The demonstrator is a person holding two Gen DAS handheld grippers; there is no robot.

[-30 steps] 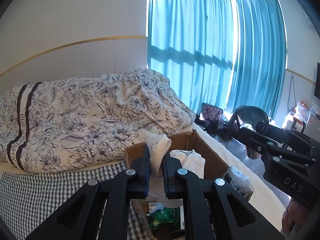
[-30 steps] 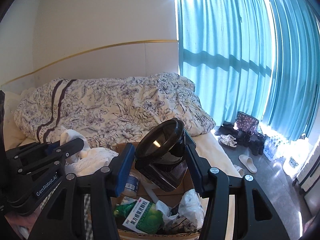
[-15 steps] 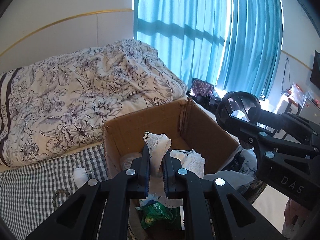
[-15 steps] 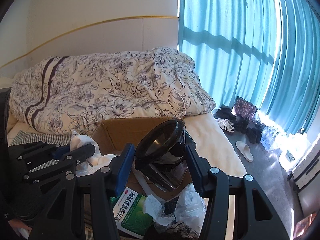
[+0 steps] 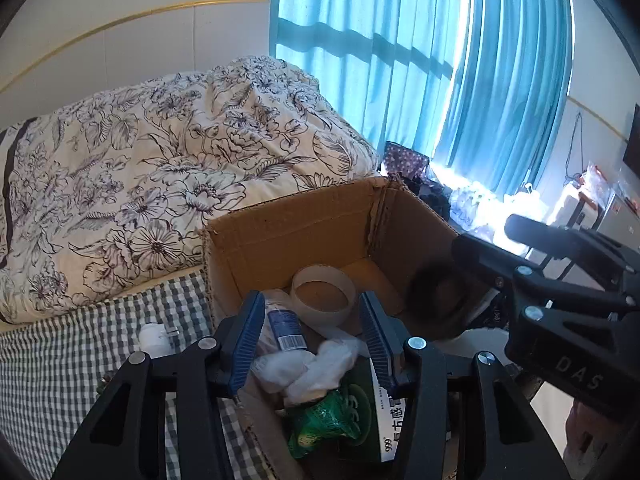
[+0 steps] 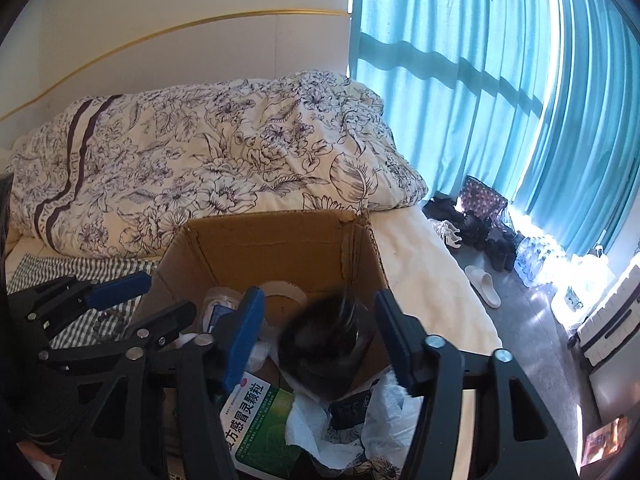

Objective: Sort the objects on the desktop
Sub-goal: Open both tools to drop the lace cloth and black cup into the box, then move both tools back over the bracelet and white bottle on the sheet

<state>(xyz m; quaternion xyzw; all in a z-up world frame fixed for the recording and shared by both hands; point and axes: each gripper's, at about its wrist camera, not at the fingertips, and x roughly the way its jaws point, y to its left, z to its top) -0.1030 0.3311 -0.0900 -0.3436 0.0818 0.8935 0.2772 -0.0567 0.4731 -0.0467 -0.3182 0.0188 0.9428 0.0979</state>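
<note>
Both my grippers stand with jaws wide over the cardboard box [image 5: 280, 236]: the left gripper [image 5: 314, 340] holds nothing, the white lace cloth [image 5: 316, 364] it pinched half a second ago now lying among the clutter below, and the right gripper [image 6: 320, 340] has let go of the dark round container [image 6: 324, 344], which shows blurred between its blue pads. Around the box lie the checked sheet [image 5: 72, 360] and floral duvet [image 5: 160, 168]
</note>
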